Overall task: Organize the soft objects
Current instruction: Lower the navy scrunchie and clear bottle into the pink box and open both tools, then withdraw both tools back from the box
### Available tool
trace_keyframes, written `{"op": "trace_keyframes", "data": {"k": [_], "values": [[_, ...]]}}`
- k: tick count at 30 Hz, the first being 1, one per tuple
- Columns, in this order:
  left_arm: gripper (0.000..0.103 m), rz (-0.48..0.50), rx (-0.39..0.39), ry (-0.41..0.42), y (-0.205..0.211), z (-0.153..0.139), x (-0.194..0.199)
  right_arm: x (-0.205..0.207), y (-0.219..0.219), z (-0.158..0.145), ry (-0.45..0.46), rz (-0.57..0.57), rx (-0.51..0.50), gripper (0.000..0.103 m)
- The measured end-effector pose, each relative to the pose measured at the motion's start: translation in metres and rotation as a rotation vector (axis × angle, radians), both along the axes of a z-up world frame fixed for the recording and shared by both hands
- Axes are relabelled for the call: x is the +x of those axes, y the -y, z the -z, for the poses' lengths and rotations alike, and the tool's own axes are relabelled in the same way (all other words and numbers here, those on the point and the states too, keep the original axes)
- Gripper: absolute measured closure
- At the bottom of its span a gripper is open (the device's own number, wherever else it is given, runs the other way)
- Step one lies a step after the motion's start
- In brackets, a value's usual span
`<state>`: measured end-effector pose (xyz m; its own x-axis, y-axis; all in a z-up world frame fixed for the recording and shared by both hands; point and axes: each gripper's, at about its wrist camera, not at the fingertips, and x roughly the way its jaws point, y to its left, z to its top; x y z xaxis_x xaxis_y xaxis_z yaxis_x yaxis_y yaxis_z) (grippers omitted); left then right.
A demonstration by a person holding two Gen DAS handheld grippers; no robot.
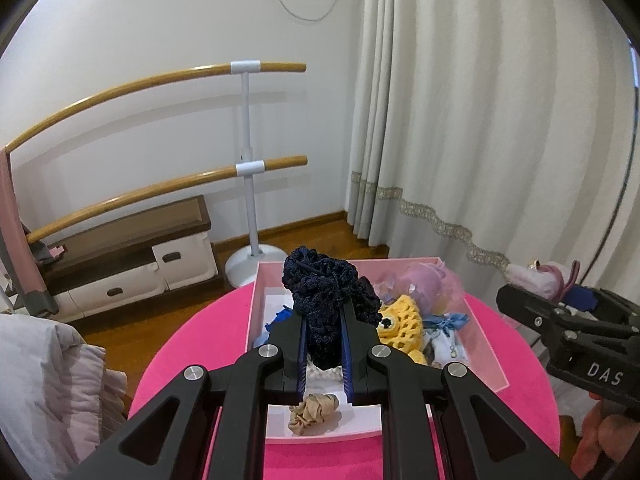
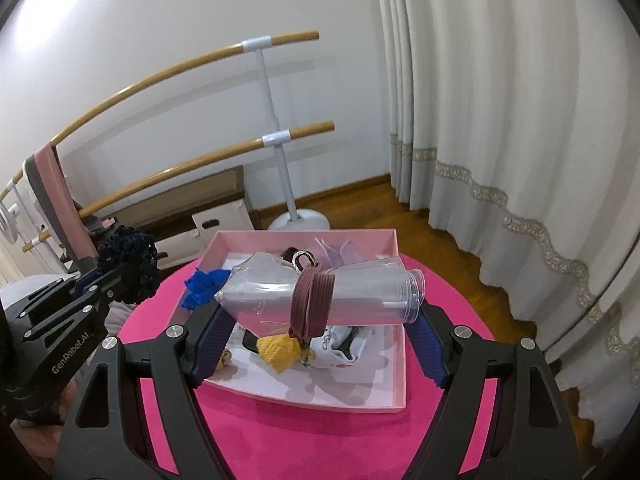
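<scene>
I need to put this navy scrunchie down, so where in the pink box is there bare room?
The pink box has white floor free at its near left, around the beige scrunchie, and a strip along the left wall by the blue fabric. The far right is crowded: yellow crochet toy, lilac fabric. The left claw holds the navy scrunchie.

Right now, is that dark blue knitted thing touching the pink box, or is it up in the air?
Apart. In the right wrist view, the left gripper holds the navy scrunchie out beside the pink box, with background between them.
</scene>
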<state>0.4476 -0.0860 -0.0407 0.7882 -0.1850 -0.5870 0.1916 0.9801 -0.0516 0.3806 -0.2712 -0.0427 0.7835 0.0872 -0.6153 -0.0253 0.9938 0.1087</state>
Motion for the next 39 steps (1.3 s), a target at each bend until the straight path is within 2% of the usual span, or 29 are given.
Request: {"op": "trace_keyframes", "data": {"k": [9,12,14,16,17,18,19,21,25,33,39], "values": [[0.092,0.004,-0.004,-0.057,0.015,0.022,0.058,0.022,-0.002,0.025,-0.058,-0.009,0.008,0.027],[0.087,0.003,0.000,-0.070,0.018,0.028,0.073,0.030,-0.003,0.034,-0.077,-0.014,0.009,0.027],[0.077,0.006,0.006,-0.091,0.022,0.036,0.086,0.036,-0.004,0.040,-0.098,-0.019,0.011,0.026],[0.052,0.003,0.007,-0.093,0.022,0.039,0.094,0.042,-0.003,0.049,-0.119,-0.016,0.017,0.024],[0.044,-0.006,0.011,-0.088,0.021,0.040,0.097,0.044,-0.003,0.051,-0.124,-0.014,0.020,0.024],[0.034,-0.016,0.014,-0.081,0.021,0.041,0.099,0.047,-0.002,0.054,-0.129,-0.012,0.032,0.021],[0.032,-0.023,0.016,-0.073,0.020,0.043,0.099,0.047,0.000,0.056,-0.132,-0.009,0.038,0.013],[0.031,-0.033,0.022,-0.065,0.020,0.047,0.099,0.046,0.003,0.059,-0.133,-0.008,0.055,0.000],[0.031,-0.045,0.024,-0.058,0.022,0.049,0.098,0.040,0.006,0.059,-0.116,-0.002,0.066,0.000],[0.029,-0.053,0.028,-0.033,0.017,0.055,0.061,0.020,0.014,0.045,-0.061,0.036,0.101,0.000],[0.014,-0.068,0.037,0.007,0.009,0.045,0.029,-0.002,0.025,0.030,-0.013,0.080,0.127,0.000]]}}
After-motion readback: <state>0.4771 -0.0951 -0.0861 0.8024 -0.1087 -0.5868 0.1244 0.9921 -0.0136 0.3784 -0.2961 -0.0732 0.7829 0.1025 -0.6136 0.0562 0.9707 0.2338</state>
